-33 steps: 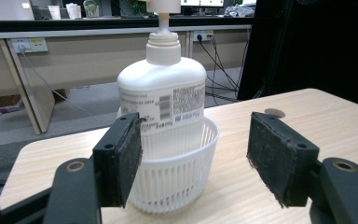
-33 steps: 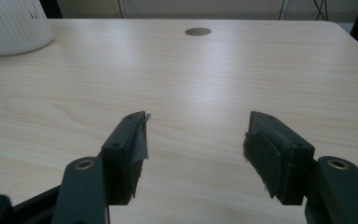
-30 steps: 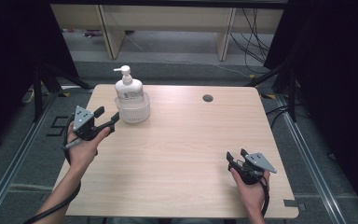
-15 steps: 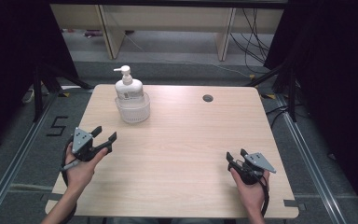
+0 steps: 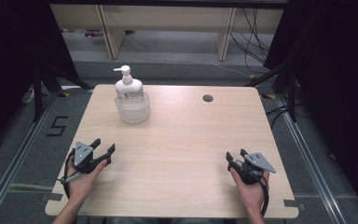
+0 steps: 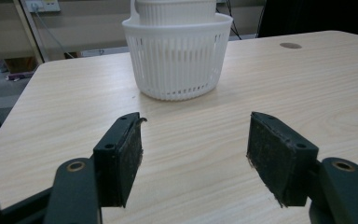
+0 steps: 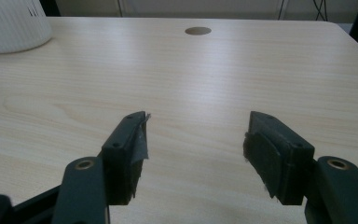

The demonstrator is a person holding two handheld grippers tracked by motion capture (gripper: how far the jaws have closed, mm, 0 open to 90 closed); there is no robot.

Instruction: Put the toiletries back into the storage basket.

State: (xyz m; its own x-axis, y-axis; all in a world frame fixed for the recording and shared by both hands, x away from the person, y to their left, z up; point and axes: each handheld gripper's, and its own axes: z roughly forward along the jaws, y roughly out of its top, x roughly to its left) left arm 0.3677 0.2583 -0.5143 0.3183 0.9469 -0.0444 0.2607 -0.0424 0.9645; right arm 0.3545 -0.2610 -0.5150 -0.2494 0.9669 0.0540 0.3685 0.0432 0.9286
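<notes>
Basket (image 5: pixel 133 110) of white slats holds a pump bottle (image 5: pixel 127 86) at the desk's (image 5: pixel 186 140) far left. Left tool (image 5: pixel 103 150) and right tool (image 5: pixel 235 156) rest at the near corners, jaws wide apart, gripping nothing. A careless reach could likely topple the top-heavy bottle.

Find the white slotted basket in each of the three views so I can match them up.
High view: white slotted basket at the table's far left, holding a pump bottle.
Left gripper view: top centre, straight ahead of the open tool.
Right gripper view: just its edge in the top left corner.
Shared landmark: the round hole in the tabletop, to the basket's right in each.
</notes>
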